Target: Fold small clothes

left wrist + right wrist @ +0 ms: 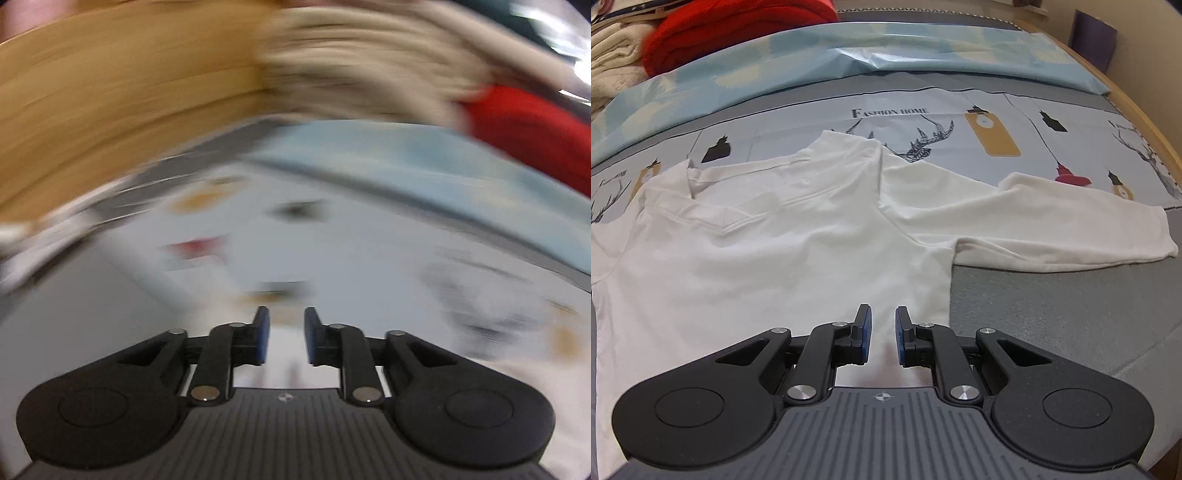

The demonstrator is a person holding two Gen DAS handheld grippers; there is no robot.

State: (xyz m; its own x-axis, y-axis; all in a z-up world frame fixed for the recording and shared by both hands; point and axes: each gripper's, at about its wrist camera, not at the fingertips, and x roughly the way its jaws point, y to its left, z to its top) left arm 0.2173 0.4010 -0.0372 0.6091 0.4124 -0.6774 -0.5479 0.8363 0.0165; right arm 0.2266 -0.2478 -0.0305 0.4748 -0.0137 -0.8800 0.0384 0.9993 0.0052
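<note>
White shirt (768, 258) flat, red garment (738, 33) behind, right tongs (882, 332) parted

Left claw (286, 338) and right claw (883, 336), each with jaws parted, nothing between the blue pads.

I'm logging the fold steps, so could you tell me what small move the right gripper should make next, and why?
Probably reach toward the outstretched sleeve to fold it inward: the white shirt has one sleeve folded across its body, this one lies flat, and the right gripper hangs open and empty.

Black hand-held gripper (883, 334), blue finger pads (866, 332), silver pivot screws, ribbed grey body
</note>
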